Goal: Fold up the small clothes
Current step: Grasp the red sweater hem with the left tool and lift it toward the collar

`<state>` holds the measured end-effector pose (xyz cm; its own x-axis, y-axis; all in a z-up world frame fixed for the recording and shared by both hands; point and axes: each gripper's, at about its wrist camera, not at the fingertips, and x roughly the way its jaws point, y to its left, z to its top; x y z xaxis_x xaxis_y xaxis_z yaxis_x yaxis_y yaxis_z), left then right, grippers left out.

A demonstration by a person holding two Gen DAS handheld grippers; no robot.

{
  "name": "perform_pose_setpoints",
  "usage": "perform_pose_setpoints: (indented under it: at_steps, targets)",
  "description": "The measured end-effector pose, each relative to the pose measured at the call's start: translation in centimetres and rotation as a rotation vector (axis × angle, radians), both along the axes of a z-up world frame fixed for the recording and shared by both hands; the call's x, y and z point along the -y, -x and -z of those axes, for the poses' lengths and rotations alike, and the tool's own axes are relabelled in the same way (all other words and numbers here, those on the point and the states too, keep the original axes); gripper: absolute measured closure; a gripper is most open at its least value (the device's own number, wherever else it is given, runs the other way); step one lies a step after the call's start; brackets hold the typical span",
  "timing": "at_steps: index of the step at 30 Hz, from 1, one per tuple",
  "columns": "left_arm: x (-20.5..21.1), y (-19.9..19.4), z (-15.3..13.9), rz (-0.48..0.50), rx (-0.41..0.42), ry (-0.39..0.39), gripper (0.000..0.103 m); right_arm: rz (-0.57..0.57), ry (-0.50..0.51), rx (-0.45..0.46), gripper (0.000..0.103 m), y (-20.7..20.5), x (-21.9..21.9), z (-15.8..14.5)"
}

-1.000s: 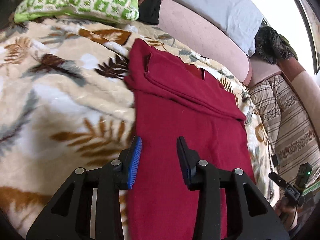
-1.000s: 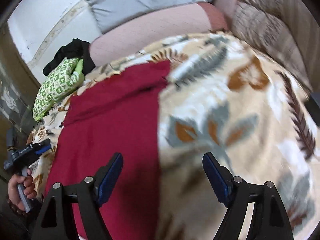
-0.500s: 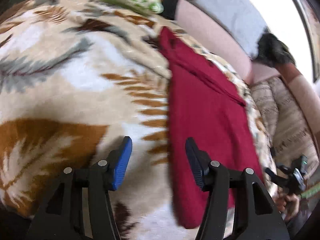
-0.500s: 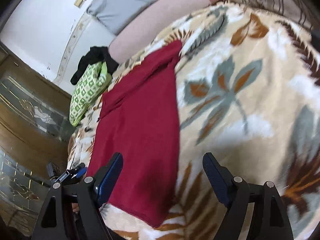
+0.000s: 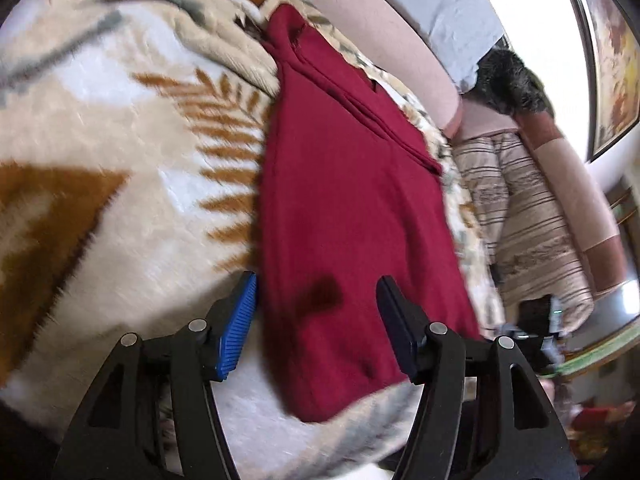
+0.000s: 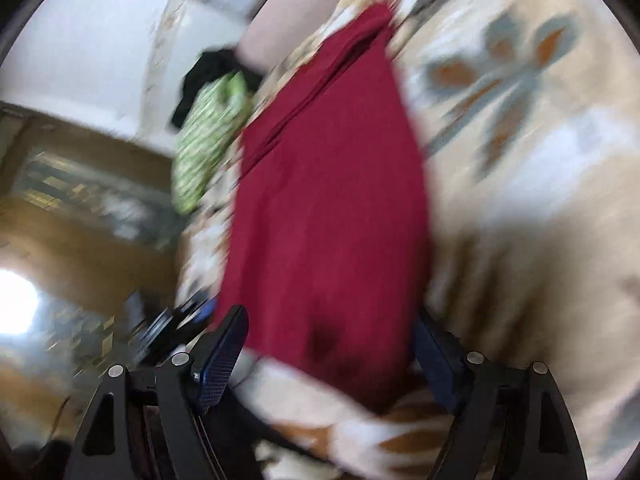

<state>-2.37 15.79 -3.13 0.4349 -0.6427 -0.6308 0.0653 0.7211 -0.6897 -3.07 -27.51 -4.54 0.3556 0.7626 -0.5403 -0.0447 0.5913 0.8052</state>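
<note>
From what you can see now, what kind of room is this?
Probably a home living room: a pink sofa back with a grey cushion, and a leaf-patterned fleece blanket under the red garment.

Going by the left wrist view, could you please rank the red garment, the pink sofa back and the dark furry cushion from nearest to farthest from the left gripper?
From the left gripper:
1. Red garment, directly between the fingers.
2. Pink sofa back, beyond the garment's far end.
3. Dark furry cushion, far upper right.
</note>
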Motion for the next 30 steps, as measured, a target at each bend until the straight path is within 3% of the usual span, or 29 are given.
perform_pose_setpoints:
  at_steps: [2,5,8,11,14,16,18,21,23,27,30]
  targets:
    - [0.3,0.2,0.2,0.032,-0.026,0.059,0.042,-0.016,0.047,0.02,0.025,0.0,-0.6,-0.1]
    - [0.7,0.4,0.0,0.06,-0.033,0.082,0.042,0.054,-0.013,-0.006,0.026,0.1,0.4,0.4]
    - [1.5,0.3,0.3,0.134,-0.086,0.199,0.042,0.042,0.002,-0.001,0.026,0.2,0.1,0.3]
    - [2.5,0.6,-0.5,0.141,-0.038,0.087,0.046,0.039,0.019,0.013,0.026,0.2,-0.2,0.2]
    - [0.7,0.4,-1.1,0.038,0.002,0.028,0.048,0.041,0.019,0.018,0.026,0.3,0.1,0.1]
    - [-0.1,0.2,-0.6,0.013,-0.019,0.051,0.056,0.043,0.019,0.024,0.026,0.3,0.0,0.1]
    - [0.3,0.3,-0.2,0.024,-0.023,0.023,0.065,0.046,0.02,0.028,0.026,0.4,0.0,0.0]
    - [1.0,0.2,0.0,0.051,-0.038,-0.017,0.095,0.06,0.017,0.018,0.026,0.8,0.4,0.0]
    - [1.4,0.2,0.0,0.066,-0.035,-0.044,0.095,0.081,-0.004,0.0,0.026,1.1,0.7,-0.2]
    - [2.0,0.4,-0.3,0.087,-0.013,-0.042,0.095,0.098,0.009,0.013,0.055,1.7,0.9,-0.5]
    - [2.0,0.6,-0.4,0.077,-0.009,-0.055,0.096,0.084,0.034,0.025,0.067,1.7,0.7,-0.7]
